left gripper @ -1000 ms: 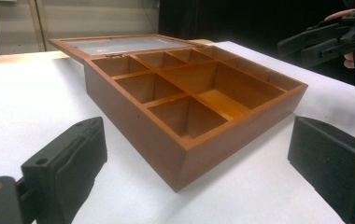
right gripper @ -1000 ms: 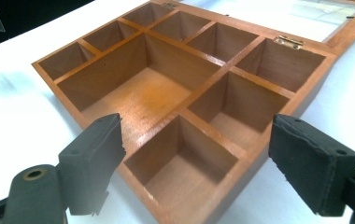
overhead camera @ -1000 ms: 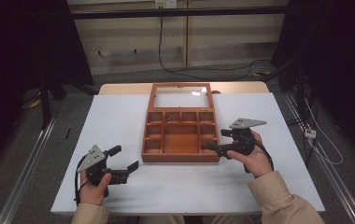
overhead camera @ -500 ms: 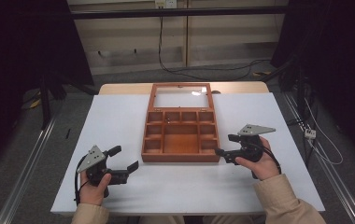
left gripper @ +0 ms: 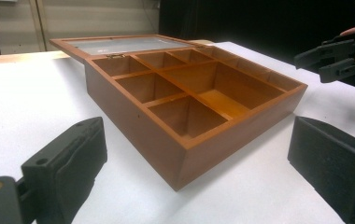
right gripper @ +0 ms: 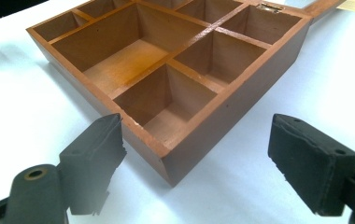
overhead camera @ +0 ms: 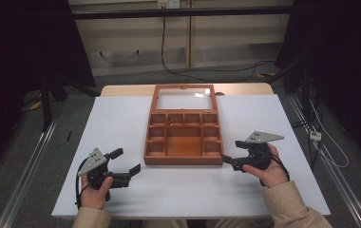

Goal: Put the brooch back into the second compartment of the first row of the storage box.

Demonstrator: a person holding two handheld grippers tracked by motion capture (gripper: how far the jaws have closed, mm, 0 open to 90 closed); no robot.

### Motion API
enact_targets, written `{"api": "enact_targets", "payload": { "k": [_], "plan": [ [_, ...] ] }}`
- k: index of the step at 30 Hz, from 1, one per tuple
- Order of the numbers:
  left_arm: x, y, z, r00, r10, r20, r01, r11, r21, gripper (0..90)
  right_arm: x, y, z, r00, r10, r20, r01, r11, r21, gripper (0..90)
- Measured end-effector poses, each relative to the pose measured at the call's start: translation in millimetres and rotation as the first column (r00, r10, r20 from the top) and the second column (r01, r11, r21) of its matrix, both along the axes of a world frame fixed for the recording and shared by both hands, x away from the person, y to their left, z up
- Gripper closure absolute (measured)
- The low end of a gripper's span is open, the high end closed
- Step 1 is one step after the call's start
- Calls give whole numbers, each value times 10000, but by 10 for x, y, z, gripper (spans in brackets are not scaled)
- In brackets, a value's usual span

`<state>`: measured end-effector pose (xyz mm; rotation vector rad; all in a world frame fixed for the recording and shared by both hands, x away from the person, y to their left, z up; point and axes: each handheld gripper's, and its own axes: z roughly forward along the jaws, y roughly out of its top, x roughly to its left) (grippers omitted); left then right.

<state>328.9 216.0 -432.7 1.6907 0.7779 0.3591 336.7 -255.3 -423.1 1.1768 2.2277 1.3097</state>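
While both hands sit low on the white table (overhead camera: 121, 118), the wooden box (overhead camera: 183, 137) lies open mid-table, a bit toward the far edge. Reddish-brown wood, shallow, split by thin dividers: row of small cells along the hinge side, small cells down each flank, one big cell in the centre w/ a paler, worn floor. All cells look empty. Lid (overhead camera: 184, 97) folded flat back beyond the box, wood frame round a pale glossy panel catching a light spot; brass hinge visible at the back wall in the left gripper view.

Left gripper (overhead camera: 127, 161): near-left of the box, apart from it, close to the table's near edge. Left hand (overhead camera: 95, 187) wrapped round the grip from below, sleeve coming in from the bottom, grey plate on top tilted toward the table's left edge. Jaws point toward the box's near-left corner and stand wide apart, nothing between them; in its own view the pads (left gripper: 68, 161) frame that corner w/ a clear gap of table before it.

Right gripper (overhead camera: 231, 153): just off the box's near-right corner, tips v. close to the wood; can't tell if touching. Right hand (overhead camera: 264, 168) curled over the body, wrist angled in toward the box, grey plate above roughly level. Jaws spread wide, empty; own view has the corner sitting between the two pads (right gripper: 94, 156), not gripped.

Cable trails back from left gripper along the forearm.
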Motion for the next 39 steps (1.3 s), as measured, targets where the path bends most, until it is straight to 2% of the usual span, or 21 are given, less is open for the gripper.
{"api": "enact_targets", "payload": {
  "k": [15,31,39],
  "plan": [
    [-5,0,2,10000,-42,14,42,10000,37,44,-155,-173,-93,9995,-287,150,286,9996,29,182],
    [-11,7,0,10000,-10,-5,10,10000,13,44,-248,-279,-164,9991,-412,30,412,9991,-121,181],
    [-16,11,-2,10000,-12,-20,12,10000,40,44,-308,-370,-212,9985,-555,29,555,9985,-30,177]
  ]
}}
